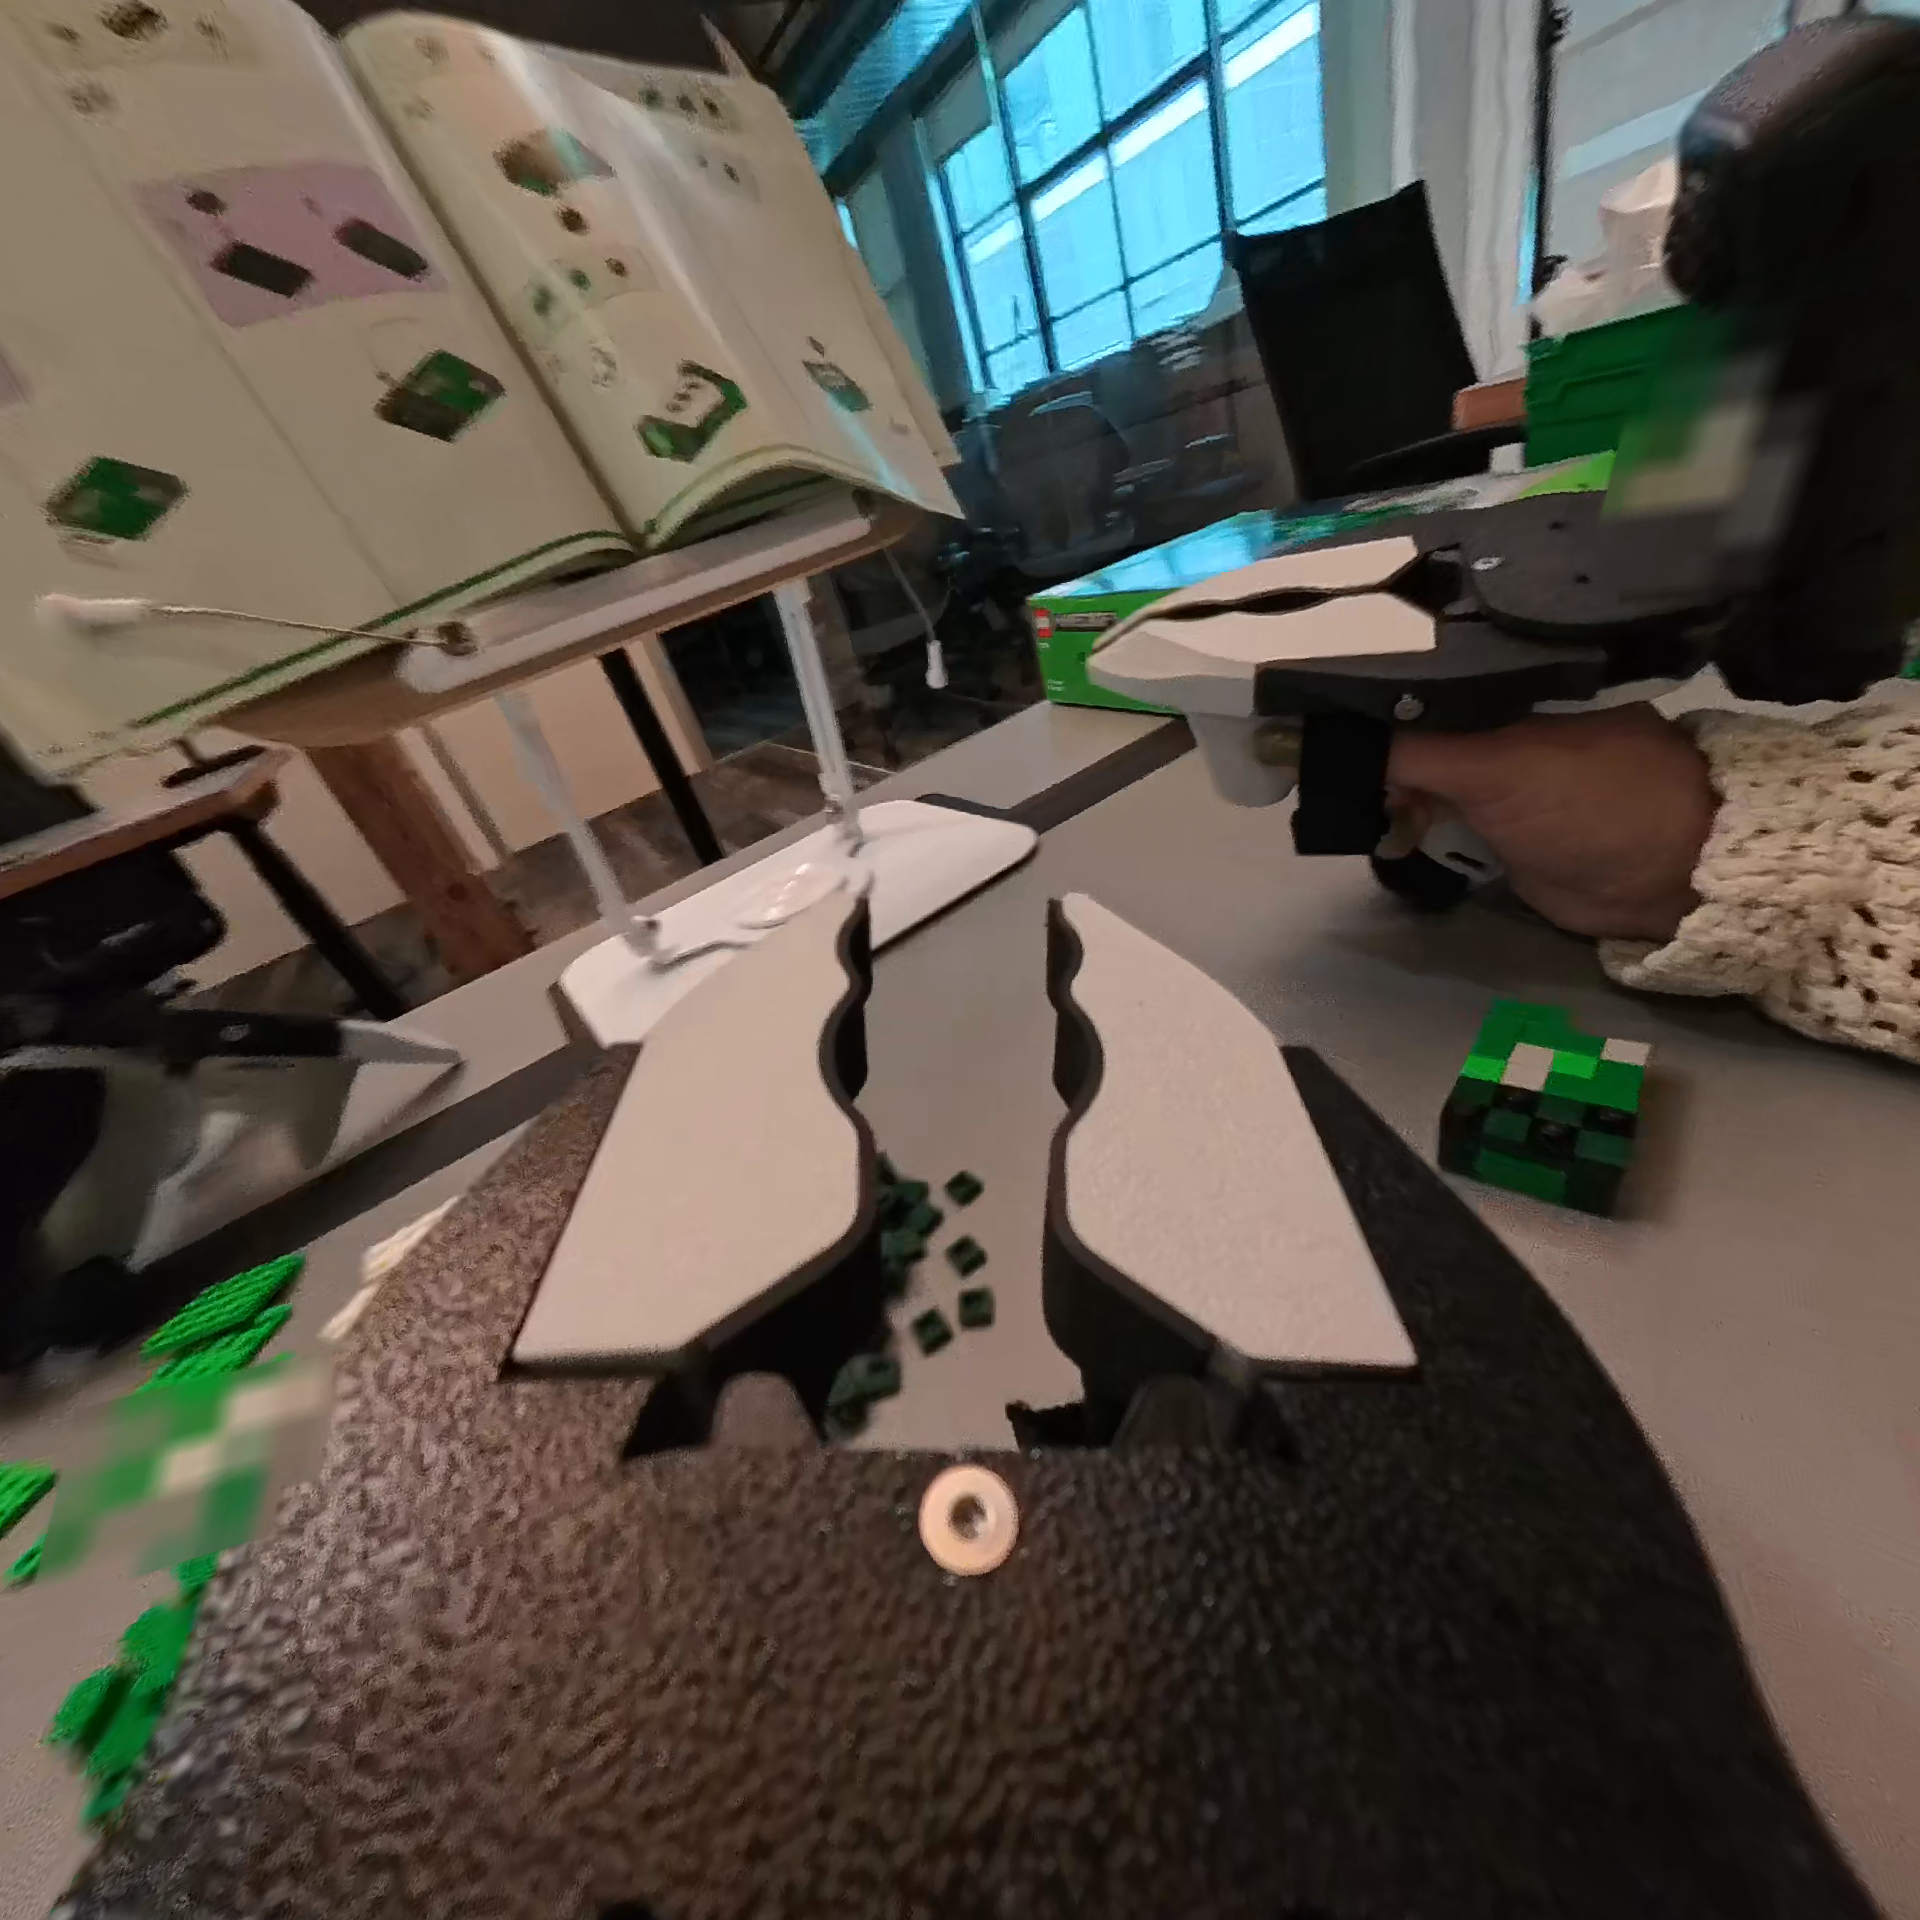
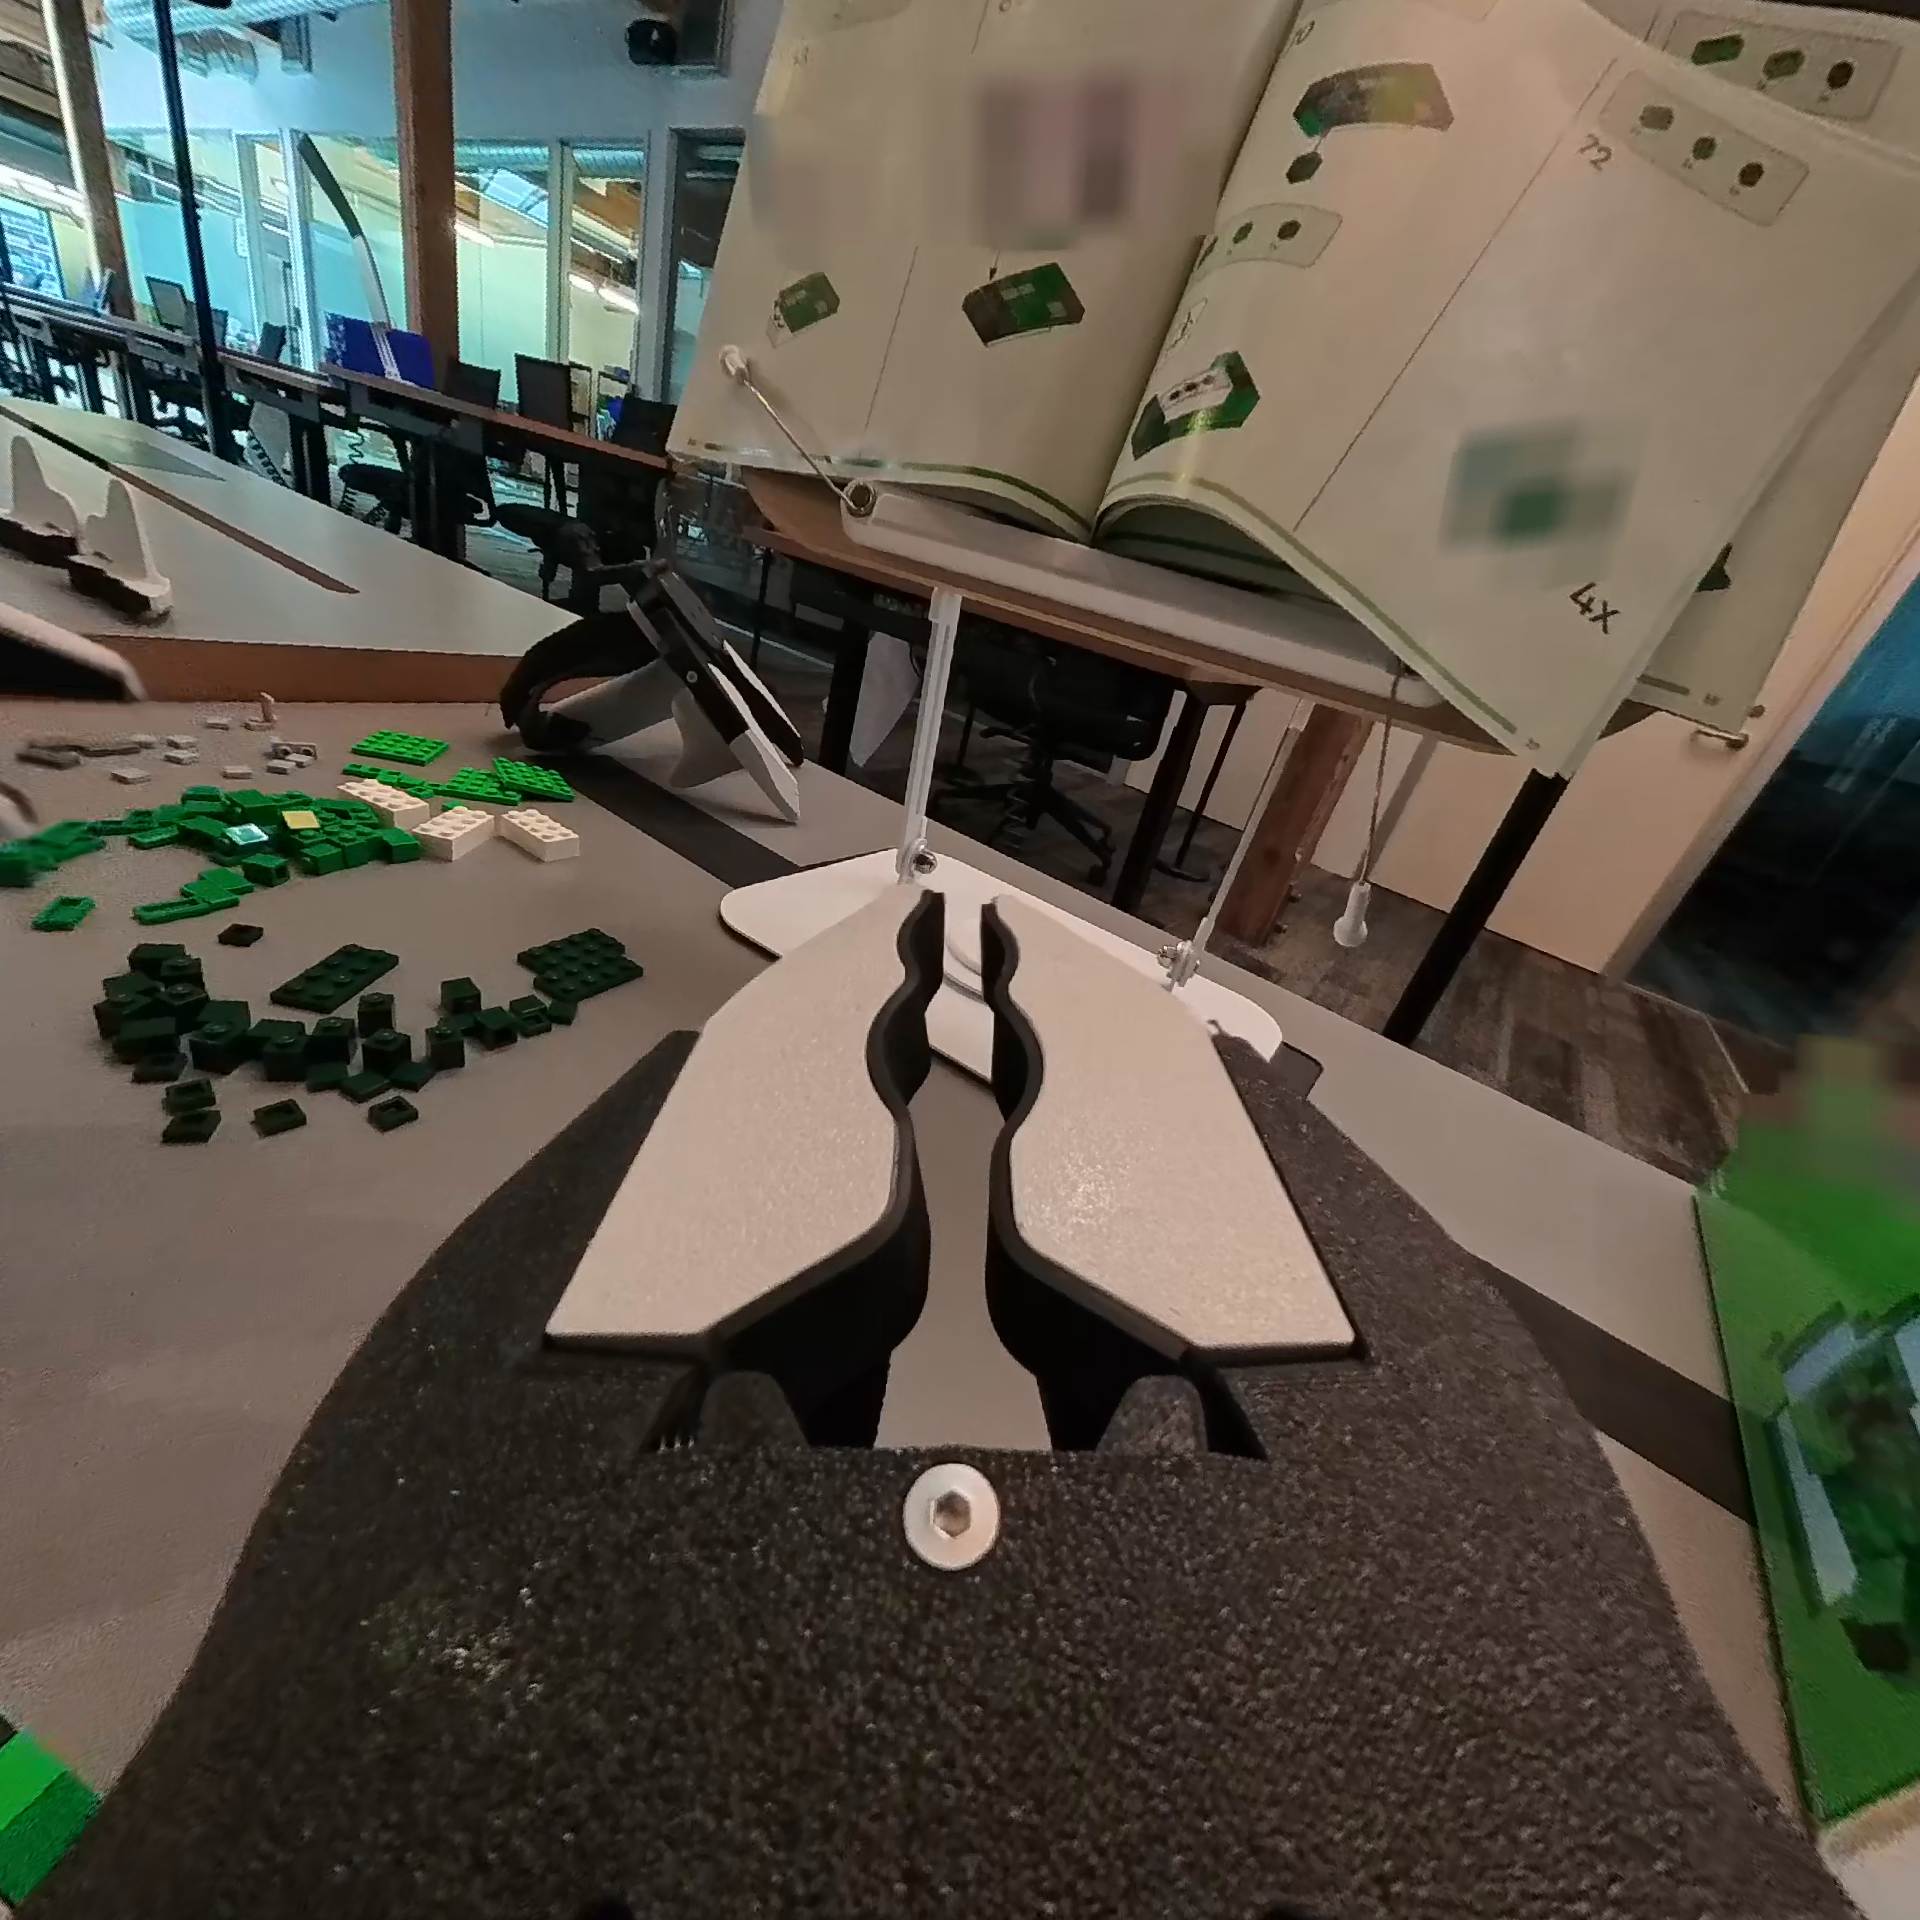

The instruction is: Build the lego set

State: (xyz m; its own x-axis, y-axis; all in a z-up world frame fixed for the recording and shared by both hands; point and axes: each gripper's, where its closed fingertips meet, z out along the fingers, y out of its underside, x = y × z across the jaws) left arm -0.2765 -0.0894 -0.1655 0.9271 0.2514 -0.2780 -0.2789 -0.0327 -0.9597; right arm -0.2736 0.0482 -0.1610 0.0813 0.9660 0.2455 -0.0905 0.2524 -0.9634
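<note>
My left gripper [image 1: 956, 925] is open and empty, low over the grey table [image 1: 1351, 987]. Several small dark green pieces [image 1: 935, 1268] lie on the table between and under its fingers. A partly built green cube [image 1: 1538, 1122] stands on the table to its right. My right gripper [image 2: 961, 909] is empty, its jaws only a narrow gap apart, and it points at the book stand's white base [image 2: 810, 904]. It also shows in the left wrist view [image 1: 1122, 644], held in a hand above the cube. Loose dark green pieces [image 2: 312, 1039], bright green pieces [image 2: 229, 831] and white bricks [image 2: 488, 826] lie to its left.
An open instruction book [image 2: 1247, 312] rests on a raised stand at the table's far edge. A spare gripper [image 2: 727, 727] lies on the table left of the stand. A green set box [image 2: 1818, 1455] lies at the right. Bright green plates [image 1: 218, 1320] lie left of my left gripper. Spacing between my two grippers at the tips: around 15 cm.
</note>
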